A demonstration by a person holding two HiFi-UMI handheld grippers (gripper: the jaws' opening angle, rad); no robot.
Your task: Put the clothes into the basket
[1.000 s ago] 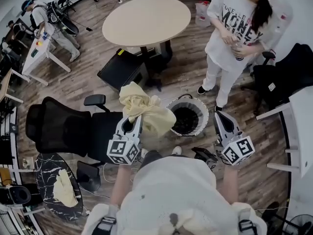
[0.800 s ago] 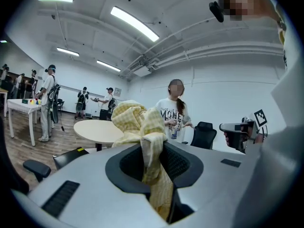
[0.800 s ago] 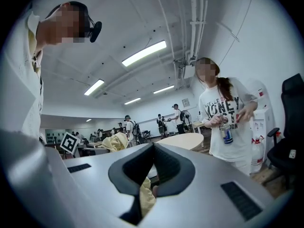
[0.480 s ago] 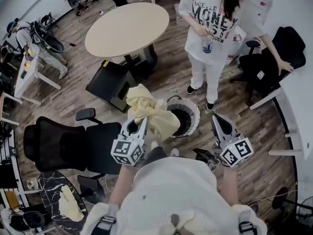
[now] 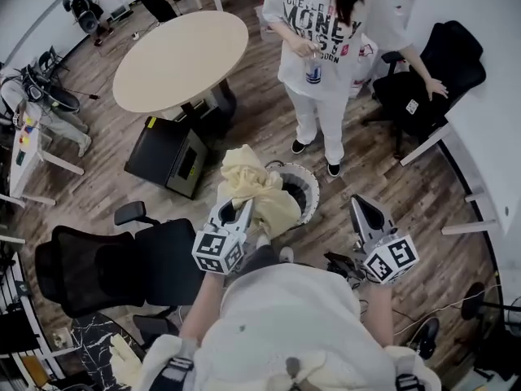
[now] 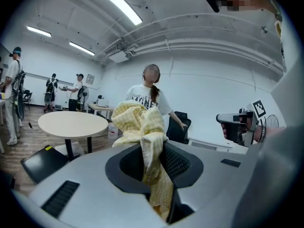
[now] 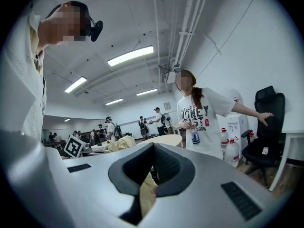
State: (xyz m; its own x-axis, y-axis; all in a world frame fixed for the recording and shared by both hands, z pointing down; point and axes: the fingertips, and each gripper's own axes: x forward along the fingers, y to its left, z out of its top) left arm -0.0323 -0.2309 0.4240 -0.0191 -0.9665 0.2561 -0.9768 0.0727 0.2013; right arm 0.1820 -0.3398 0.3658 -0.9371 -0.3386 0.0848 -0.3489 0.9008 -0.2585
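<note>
Yellow cloth (image 5: 254,190) is bunched over the near-left rim of the basket (image 5: 314,184) and clamped in the left gripper (image 5: 234,210). The basket mouth lies just ahead and right of that grip. The right gripper (image 5: 356,202) has its jaws together, apparently empty, and stands farther off.

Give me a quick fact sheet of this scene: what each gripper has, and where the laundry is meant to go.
Left gripper: shut on a pale yellow checked cloth, which bunches up past its jaws
Right gripper: jaws together, nothing hanging from it
Round white-rimmed basket: on the wooden floor between the grippers; in the head view the cloth overlaps its left edge, not yet dropped in
Bystander: person in a white printed T-shirt beyond the basket, bottle in hand
</note>
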